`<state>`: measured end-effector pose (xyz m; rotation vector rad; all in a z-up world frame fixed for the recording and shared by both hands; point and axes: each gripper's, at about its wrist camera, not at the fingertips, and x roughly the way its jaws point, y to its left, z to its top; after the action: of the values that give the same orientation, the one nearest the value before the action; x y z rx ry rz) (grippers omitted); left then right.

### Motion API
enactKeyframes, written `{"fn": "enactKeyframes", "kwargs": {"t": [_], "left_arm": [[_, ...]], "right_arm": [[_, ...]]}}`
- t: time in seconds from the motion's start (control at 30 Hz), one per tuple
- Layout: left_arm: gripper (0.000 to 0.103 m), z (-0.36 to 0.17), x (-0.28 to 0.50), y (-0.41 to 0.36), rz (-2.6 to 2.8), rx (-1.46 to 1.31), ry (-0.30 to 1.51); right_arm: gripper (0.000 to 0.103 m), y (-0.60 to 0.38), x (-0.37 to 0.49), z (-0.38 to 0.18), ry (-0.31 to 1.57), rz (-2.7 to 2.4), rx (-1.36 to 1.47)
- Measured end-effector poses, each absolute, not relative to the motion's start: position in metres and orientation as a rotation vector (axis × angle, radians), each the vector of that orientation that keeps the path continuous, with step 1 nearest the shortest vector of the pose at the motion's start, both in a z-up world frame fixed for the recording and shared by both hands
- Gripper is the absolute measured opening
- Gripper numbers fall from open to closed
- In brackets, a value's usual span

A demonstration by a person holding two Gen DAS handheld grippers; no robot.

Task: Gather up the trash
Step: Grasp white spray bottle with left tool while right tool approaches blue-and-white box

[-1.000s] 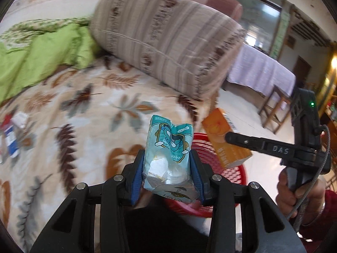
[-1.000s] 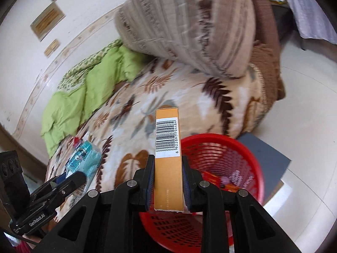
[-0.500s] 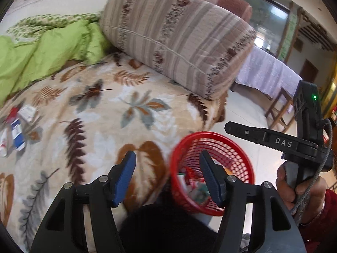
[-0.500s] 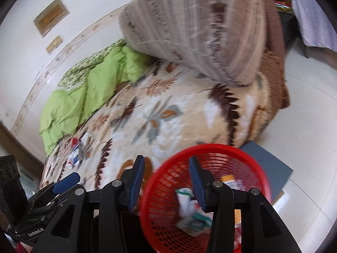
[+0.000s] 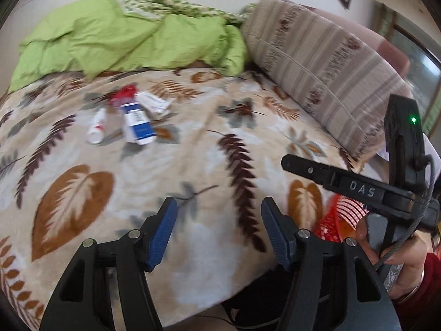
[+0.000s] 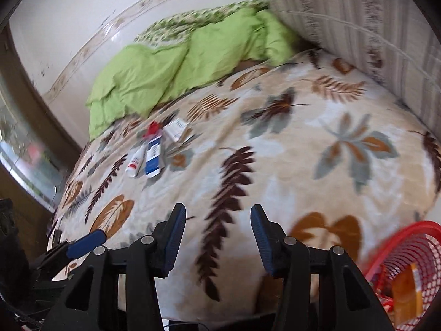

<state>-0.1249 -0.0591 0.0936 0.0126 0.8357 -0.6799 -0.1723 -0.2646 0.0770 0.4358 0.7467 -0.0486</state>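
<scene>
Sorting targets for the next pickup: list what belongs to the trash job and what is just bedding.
Job:
blue box
white tube
white carton
red wrapper
red basket

Just lying about:
green quilt
striped pillow
leaf blanket

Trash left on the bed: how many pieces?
4 visible, clustered near the green quilt: white tube, blue-and-white box beside it, white box and red wrapper behind. Blur may hide more.
</scene>
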Motion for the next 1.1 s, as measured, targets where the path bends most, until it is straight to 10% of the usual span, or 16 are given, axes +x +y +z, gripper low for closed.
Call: {"fn": "enactKeyframes", "kwargs": {"t": [0.77,1.1], "left_arm": [[0.062,0.044,0.102,-0.009,-0.293,-0.089,0.944],[0.029,0.019,0.111,-0.001,-0.291,-0.109,1.003]], "right_arm": [[0.052,-0.234,-0.101,0.050,0.768,0.031,0.461],[0.054,-0.235,-0.087,0.042,0.811,0.076,0.516]]}}
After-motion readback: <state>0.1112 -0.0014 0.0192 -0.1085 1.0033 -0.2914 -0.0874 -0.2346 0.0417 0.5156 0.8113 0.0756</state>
